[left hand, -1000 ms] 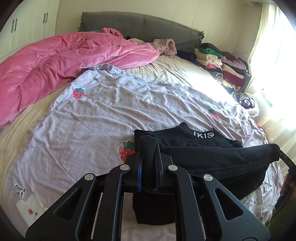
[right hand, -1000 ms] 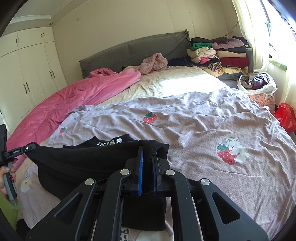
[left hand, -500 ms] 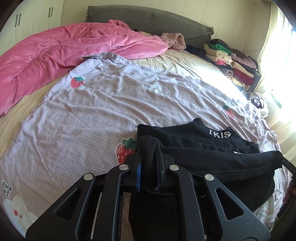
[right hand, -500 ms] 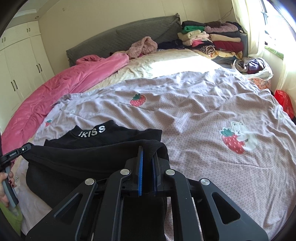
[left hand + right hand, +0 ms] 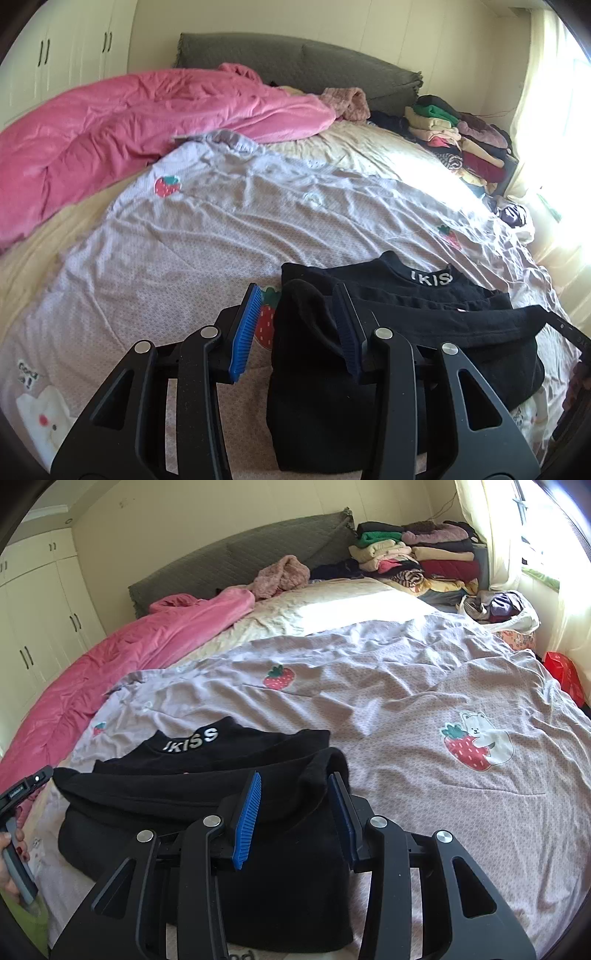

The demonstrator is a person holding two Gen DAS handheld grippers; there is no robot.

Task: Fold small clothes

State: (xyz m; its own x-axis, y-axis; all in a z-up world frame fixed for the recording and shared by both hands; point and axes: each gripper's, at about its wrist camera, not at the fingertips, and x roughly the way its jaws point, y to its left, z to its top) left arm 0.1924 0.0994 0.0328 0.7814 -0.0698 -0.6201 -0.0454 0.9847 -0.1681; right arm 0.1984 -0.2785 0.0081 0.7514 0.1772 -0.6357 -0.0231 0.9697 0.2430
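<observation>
A small black top (image 5: 424, 325) with white "IKISS" letters on its collar lies on the lilac strawberry blanket (image 5: 221, 229), its lower part folded up over the body. My left gripper (image 5: 295, 325) is open, its blue pads on either side of the fold's left corner. In the right wrist view the same top (image 5: 207, 775) lies folded, and my right gripper (image 5: 295, 808) is open around the fold's right corner. The left gripper's tip shows at the left edge of the right wrist view (image 5: 26, 786).
A pink duvet (image 5: 129, 122) is bunched along the left of the bed. A stack of folded clothes (image 5: 417, 557) stands at the far right by the grey headboard (image 5: 240, 561). A bag of clothes (image 5: 498, 605) and a red bag (image 5: 565, 672) sit beside the bed near the window.
Both grippers carried the top's lower edge forward toward the collar, lowered it, and then opened, letting the cloth go.
</observation>
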